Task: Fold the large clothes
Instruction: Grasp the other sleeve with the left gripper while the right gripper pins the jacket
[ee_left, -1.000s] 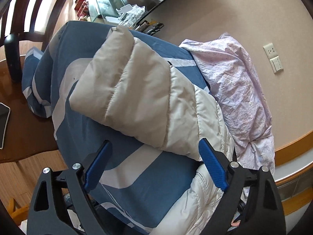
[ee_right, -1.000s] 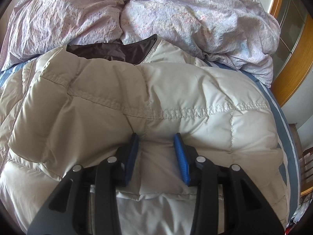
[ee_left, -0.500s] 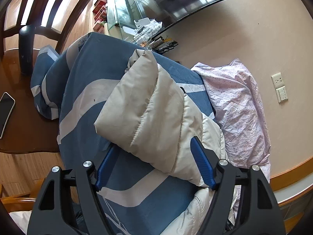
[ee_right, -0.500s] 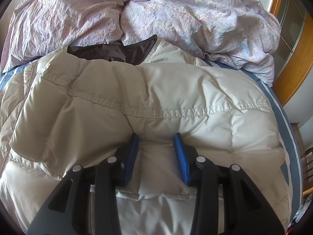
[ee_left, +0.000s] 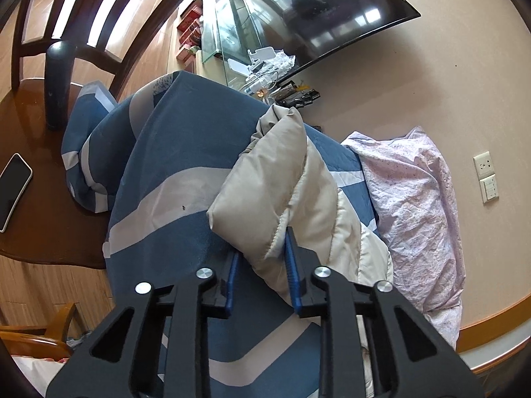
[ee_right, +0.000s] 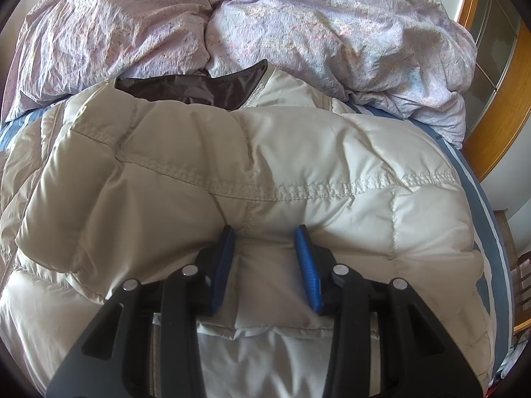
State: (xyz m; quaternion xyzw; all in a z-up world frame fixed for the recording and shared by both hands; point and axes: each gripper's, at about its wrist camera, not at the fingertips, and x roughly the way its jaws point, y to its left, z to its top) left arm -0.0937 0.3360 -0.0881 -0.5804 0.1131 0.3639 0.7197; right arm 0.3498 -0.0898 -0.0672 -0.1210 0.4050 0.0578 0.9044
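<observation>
A bed (ee_left: 172, 179) with a blue cover crossed by pale bands is seen in both views; it carries everything described here. A crumpled lilac duvet (ee_right: 298, 33) is heaped along the head end of the bed, against the beige wall (ee_left: 415, 76).

The task item, a cream quilted jacket (ee_right: 252, 165), is spread on the bed cover just below the duvet and reaches close to the bed's side edge in the right wrist view. Its dark brown lining (ee_right: 186, 88) is exposed at the collar, next to the duvet. One sleeve (ee_left: 265, 179) is raised off the cover and extends toward the far edge of the bed in the left wrist view.

The left gripper (ee_left: 262, 265) is positioned at the near end of the sleeve. Its jaws are closing, with the padded sleeve end between them; both blue pads (ee_left: 291, 265) are pressed against the fabric, which is pinched in.

The right gripper (ee_right: 265, 258) is held at the folded lower edge of the jacket. Its jaws are set partly apart with a padded fold clamped between them; the fabric bulges on either side of the pads.

A dark screen (ee_left: 318, 10) is mounted on the wall beyond the bed. A phone (ee_left: 13, 192) lies on the brown table (ee_left: 43, 232) beside the bed. A wall socket (ee_left: 486, 177) is fitted above the duvet.
</observation>
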